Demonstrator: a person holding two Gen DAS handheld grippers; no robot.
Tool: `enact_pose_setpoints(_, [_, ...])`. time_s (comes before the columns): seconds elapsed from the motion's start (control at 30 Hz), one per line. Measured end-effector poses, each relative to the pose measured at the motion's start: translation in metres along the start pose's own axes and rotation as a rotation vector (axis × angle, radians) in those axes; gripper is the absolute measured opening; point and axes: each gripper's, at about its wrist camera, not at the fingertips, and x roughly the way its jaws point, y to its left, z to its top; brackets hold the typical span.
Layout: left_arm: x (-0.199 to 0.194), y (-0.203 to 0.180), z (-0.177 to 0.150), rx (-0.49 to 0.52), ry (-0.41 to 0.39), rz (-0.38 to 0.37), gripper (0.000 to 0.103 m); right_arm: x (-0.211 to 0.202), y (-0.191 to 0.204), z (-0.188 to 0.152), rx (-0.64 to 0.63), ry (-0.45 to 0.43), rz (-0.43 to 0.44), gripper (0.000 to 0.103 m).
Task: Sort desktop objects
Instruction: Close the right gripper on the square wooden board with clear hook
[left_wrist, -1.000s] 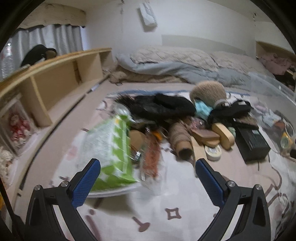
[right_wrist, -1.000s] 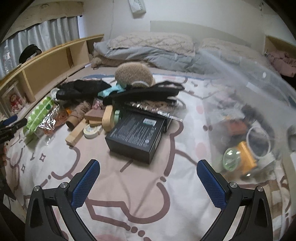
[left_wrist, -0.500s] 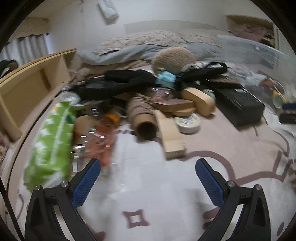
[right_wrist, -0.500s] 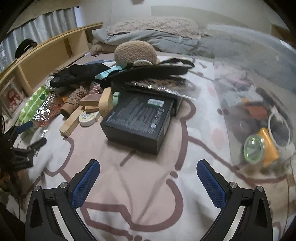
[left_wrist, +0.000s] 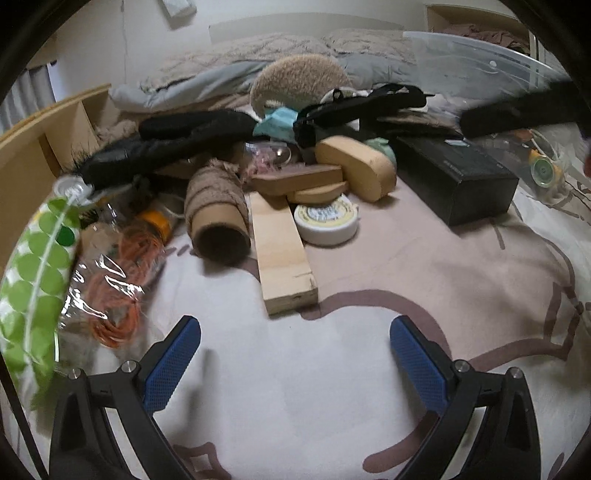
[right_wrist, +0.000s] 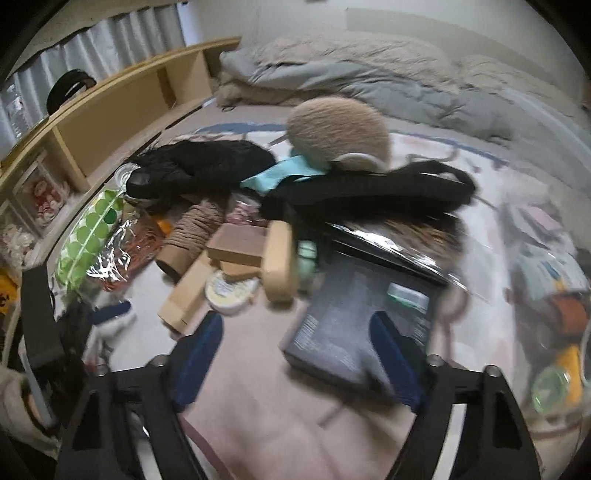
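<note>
My left gripper (left_wrist: 295, 332) stands open low over the patterned bed cover, with nothing between its fingers. Just ahead of it lie a pale wooden block (left_wrist: 282, 254), a twine-wrapped cardboard tube (left_wrist: 218, 218) and a white round tin (left_wrist: 327, 219). My right gripper (right_wrist: 295, 328) hangs over the near end of a black box (right_wrist: 362, 321). Its jaws are closing. The box's near corner shows between them, and the pads do not press on it. The view is blurred. The same box (left_wrist: 458, 177) lies right of the pile in the left wrist view.
The pile also holds a tan oval brush (left_wrist: 354, 166), black fabric items (left_wrist: 166, 144), a beige furry ball (left_wrist: 299, 81), a green dotted pack (left_wrist: 33, 277) and a clear bag of orange cord (left_wrist: 114, 284). A clear plastic bin (right_wrist: 546, 280) stands right, a wooden shelf (right_wrist: 122, 107) left.
My left gripper sank and came closer to the wooden block and tube. My right gripper swung left toward the black box, and its jaws stand narrower than before.
</note>
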Motion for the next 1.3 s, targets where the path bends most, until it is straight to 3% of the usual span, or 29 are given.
enact_pose_setpoints(0.17, [0.008, 0.003, -0.003, -0.025, 0.042, -0.026, 0.103, 0.019, 0.022, 0.03, -0.08, -0.013, -0.003, 0.045])
enact_pose_setpoints(0.37, [0.014, 0.011, -0.006, -0.072, 0.079, -0.083, 0.103, 0.052, 0.024, 0.058, -0.016, 0.015, 0.058, 0.023])
enact_pose_setpoints(0.57, [0.017, 0.012, -0.008, -0.083, 0.089, -0.099, 0.103, 0.086, 0.039, 0.07, -0.011, 0.059, 0.114, 0.02])
enact_pose_setpoints(0.73, [0.018, 0.014, -0.009, -0.108, 0.09, -0.132, 0.103, 0.113, 0.045, 0.078, -0.011, 0.088, 0.074, 0.02])
enact_pose_setpoints(0.87, [0.016, 0.011, -0.011, -0.104, 0.084, -0.13, 0.103, 0.137, 0.037, 0.079, 0.009, 0.132, 0.047, 0.009])
enact_pose_setpoints(1.13, [0.011, 0.006, -0.012, -0.105, 0.066, -0.13, 0.103, 0.15, 0.045, 0.08, -0.065, 0.083, -0.01, 0.007])
enact_pose_setpoints(1.3, [0.007, 0.003, -0.013, -0.11, 0.057, -0.136, 0.103, 0.138, 0.041, 0.058, -0.094, 0.05, -0.015, 0.007])
